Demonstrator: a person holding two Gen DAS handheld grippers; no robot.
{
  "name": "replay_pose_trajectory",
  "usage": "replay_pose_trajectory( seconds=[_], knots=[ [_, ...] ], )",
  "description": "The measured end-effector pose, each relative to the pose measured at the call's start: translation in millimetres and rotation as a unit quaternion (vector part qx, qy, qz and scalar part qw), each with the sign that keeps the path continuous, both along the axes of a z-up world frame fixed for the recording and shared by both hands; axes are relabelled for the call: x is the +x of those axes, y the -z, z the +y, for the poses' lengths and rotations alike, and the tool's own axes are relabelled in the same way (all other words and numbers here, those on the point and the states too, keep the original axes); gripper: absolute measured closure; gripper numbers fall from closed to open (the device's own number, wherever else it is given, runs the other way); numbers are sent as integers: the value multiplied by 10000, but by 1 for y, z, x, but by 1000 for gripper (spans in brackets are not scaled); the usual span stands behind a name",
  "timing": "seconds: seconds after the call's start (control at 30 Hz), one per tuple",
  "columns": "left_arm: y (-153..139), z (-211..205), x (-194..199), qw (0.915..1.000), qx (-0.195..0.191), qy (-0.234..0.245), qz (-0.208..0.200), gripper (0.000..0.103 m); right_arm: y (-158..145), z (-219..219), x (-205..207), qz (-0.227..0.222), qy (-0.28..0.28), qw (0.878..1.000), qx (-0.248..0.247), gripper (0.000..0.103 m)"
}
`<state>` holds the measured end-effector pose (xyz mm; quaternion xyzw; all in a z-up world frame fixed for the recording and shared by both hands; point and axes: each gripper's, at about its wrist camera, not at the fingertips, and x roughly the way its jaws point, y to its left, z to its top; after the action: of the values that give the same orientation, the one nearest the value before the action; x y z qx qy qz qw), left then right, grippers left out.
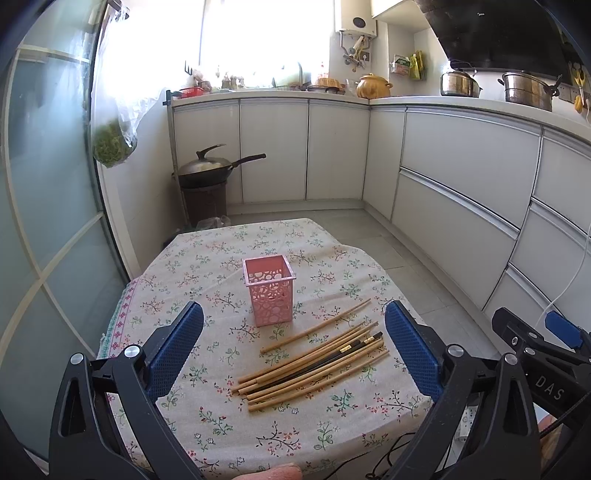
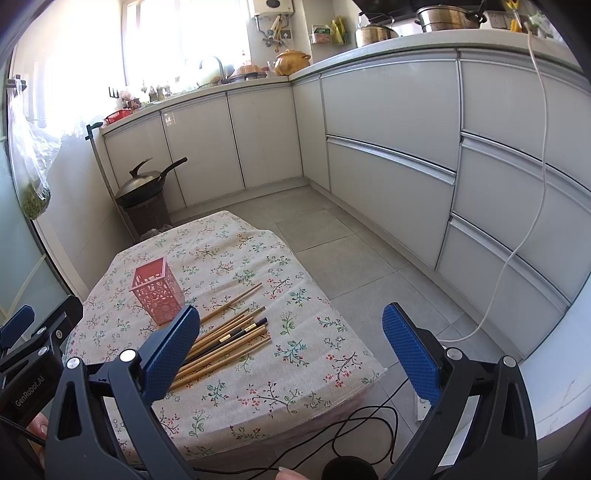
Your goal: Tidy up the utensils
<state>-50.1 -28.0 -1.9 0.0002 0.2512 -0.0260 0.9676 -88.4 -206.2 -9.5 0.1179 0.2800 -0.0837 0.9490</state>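
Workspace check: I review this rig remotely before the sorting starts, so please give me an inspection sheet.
Surface: floral tablecloth covers a small table.
Job's things: pink holder upright, looks empty; chopsticks loose in a pile beside it, one dark pair among them.
Clutter: nothing seen on the cloth.
Grippers: left gripper and right gripper both open, holding nothing, above the near table edge.
Cables: black cable on the floor; white cord hanging down the cabinets.
Surroundings: wok on a stand; pots on the counter.

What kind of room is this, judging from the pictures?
Most likely a home kitchen: white cabinets under a countertop with metal pots, a wok in the corner, and a water heater on the wall.
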Motion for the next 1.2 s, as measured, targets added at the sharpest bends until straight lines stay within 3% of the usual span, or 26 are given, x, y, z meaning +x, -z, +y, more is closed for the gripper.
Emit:
replay_pose_trajectory(
  seconds=[0.37, 0.5, 0.67, 0.77, 0.83, 0.97, 1.07, 1.13, 1.2],
  knots=[
    [3, 6, 4, 9999, 21, -65, 117, 7, 3, -2, 2, 109, 58, 9997, 232, 7],
    [11, 13, 18, 9988, -15, -169, 462, 7, 4, -3, 4, 168, 72, 9994, 297, 7],
    [28, 12, 53, 9914, 100, 3, 1307, 7, 8, -10, 8, 403, 162, 9984, 374, 7],
    [45, 5, 88, 9752, -139, 535, 2143, 7, 14, -22, 11, 567, 343, 9963, 556, 7],
    [54, -5, 106, 9642, -133, 838, 2511, 7, 23, -36, 16, 690, 439, 9921, 956, 7],
    [71, -40, 149, 9430, 90, 1407, 3015, 7, 47, -57, 27, 1196, 414, 9754, 1802, 7],
    [83, -69, 184, 9280, 201, 1666, 3325, 7, 61, -62, 34, 1556, 343, 9647, 2098, 7],
    [97, -94, 212, 9107, 353, 1928, 3635, 7, 67, -63, 36, 1784, 328, 9580, 2220, 7],
    [111, -112, 234, 9036, 633, 1931, 3770, 7, 75, -66, 40, 1925, 280, 9497, 2453, 7]
  ],
)
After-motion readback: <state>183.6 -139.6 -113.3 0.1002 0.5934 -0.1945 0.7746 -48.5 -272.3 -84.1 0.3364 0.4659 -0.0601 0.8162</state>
